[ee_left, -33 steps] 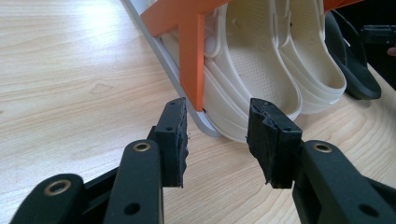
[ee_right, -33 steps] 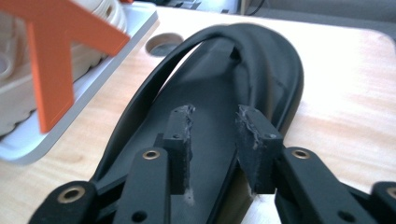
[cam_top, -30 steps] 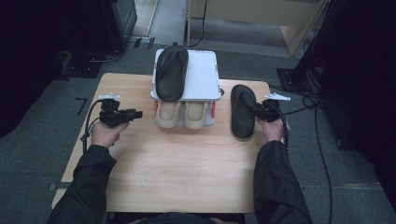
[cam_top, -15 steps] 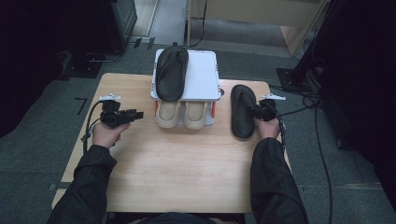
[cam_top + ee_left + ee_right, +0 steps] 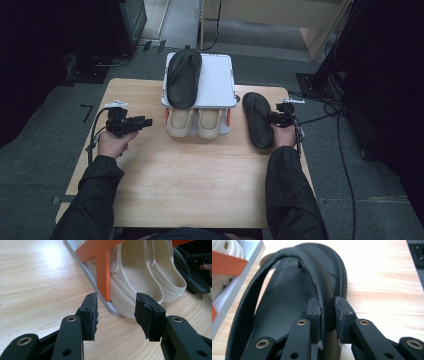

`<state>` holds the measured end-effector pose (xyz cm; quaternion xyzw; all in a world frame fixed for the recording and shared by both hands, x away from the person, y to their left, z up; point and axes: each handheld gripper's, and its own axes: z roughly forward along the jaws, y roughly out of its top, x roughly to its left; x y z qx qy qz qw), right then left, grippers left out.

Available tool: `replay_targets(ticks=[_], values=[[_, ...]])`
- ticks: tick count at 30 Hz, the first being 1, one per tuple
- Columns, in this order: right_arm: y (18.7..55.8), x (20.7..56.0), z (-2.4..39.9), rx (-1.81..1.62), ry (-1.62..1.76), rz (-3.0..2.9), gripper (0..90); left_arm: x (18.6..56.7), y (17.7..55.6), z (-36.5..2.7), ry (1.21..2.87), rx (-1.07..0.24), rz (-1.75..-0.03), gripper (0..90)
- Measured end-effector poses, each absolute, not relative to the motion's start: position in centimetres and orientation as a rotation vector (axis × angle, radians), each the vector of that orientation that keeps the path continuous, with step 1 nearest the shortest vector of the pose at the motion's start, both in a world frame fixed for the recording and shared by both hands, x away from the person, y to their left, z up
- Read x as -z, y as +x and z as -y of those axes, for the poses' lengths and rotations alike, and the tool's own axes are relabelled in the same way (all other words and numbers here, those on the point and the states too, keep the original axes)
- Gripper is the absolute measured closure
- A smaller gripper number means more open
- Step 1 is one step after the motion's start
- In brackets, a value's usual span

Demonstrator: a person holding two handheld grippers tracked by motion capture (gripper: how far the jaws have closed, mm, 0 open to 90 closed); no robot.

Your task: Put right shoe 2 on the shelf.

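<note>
black sandal [image 5: 287,315] strap, clamped between right claw [image 5: 327,312]

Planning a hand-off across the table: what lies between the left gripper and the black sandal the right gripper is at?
In the high view, the shoe rack with two cream clogs stands between the left gripper and the black sandal.

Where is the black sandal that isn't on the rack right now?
In the high view, the black sandal lies on the table's right side, beside the shoe rack, its strap between the right gripper's jaws.
</note>
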<state>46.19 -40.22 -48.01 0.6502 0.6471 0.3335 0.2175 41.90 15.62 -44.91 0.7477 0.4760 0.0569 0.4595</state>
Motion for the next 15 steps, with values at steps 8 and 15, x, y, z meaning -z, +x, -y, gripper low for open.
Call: replay_targets(ticks=[8,15], values=[[46.3,45.6,40.0,-0.937,1.818,-1.778,76.6,44.9,41.9,-15.6,1.848,-0.132,-1.175,52.5],[46.7,42.9,39.6,-0.934,1.807,-1.779,76.6,45.0,41.9,-15.6,1.85,-0.129,-1.173,52.0]])
